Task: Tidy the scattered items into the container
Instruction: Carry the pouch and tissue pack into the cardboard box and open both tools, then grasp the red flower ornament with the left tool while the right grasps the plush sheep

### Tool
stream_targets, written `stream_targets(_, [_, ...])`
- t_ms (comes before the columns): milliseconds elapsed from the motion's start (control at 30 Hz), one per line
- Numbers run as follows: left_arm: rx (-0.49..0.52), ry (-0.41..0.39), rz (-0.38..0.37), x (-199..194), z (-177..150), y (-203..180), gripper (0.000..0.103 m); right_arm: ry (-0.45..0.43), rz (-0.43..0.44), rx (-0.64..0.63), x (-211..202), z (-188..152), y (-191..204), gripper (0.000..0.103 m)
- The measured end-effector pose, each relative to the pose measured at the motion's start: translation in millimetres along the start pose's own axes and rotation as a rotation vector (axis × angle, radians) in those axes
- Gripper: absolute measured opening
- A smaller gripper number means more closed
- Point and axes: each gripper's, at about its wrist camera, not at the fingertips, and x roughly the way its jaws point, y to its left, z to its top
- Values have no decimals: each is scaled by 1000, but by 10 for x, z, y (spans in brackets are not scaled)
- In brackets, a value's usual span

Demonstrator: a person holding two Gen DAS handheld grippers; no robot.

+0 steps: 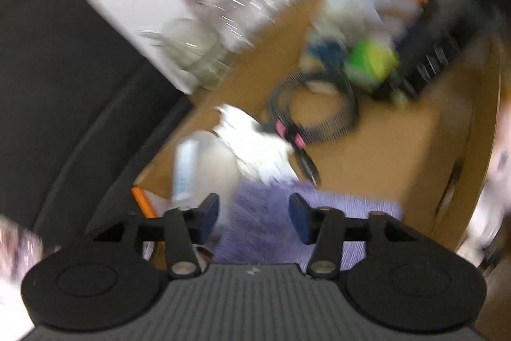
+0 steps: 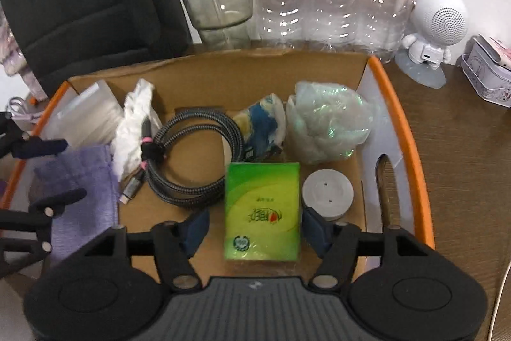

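Right tool (image 2: 254,232) hangs open over the cardboard box (image 2: 223,66), jaws either side of the green tissue pack (image 2: 262,210); pads look clear of it, so it lies loose on the box floor, nothing held. Left tool (image 1: 254,218) is also open and empty, over the purple cloth pouch (image 1: 271,213) at the box's left end; that view is badly blurred.

Box already holds a coiled braided cable (image 2: 191,158), crumpled white paper (image 2: 134,130), a clear plastic packet (image 2: 86,114), a blue-and-white wrapper (image 2: 265,123), a bunched plastic bag (image 2: 329,123) and a round white puck (image 2: 327,192). Nothing obviously scattered shows outside, so the task looks near done.

Handling guesses: tissue pack is light and squashy with a slick wrapper, so pinch across its narrow sides. Pouch is limp, so pinch a fold. Cable is springy, so take it at the pink tie.

Both tools point steeply down into the box, side by side, left tool visible at the right view's left edge.
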Motion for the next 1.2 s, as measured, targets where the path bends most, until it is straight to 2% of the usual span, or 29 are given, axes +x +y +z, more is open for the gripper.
stream_targets(67, [-212, 23, -5, -142, 101, 216, 78, -2, 5, 21, -151, 43, -38, 64])
stream_targets(133, [-442, 54, -43, -259, 120, 398, 80, 18, 11, 30, -302, 76, -53, 65])
stream_targets(167, [-550, 53, -50, -328, 88, 455, 87, 35, 8, 28, -362, 78, -54, 66])
stream_targets(200, [-623, 53, -43, -383, 29, 472, 94, 51, 0, 27, -413, 69, -53, 68])
stream_targets(300, [-725, 56, -25, -529, -129, 345, 95, 63, -14, 23, -603, -42, -32, 70])
stream_targets(500, [-739, 39, -54, -879, -325, -37, 97, 35, 8, 41, -964, -290, 73, 80])
stream_targets(733, [-771, 36, -60, -1170, -558, -300, 99, 28, -8, 12, -1273, -648, 255, 80])
stream_targets(867, [-756, 3, -14, -1327, -636, -418, 102, -1, 15, 13, -1369, -809, 298, 80])
stream_targets(1000, [-752, -93, 66, -1524, -718, -535, 103, -62, 23, 11, -1464, -974, 338, 80])
stream_targets(1100, [-719, -265, 215, -1753, -853, -764, 103, -202, 23, -5, -1643, -1158, 335, 80])
stream_targets(1200, [-658, -390, 305, -1927, -1047, -1033, 103, -392, 37, -69, -1847, -1462, 299, 80])
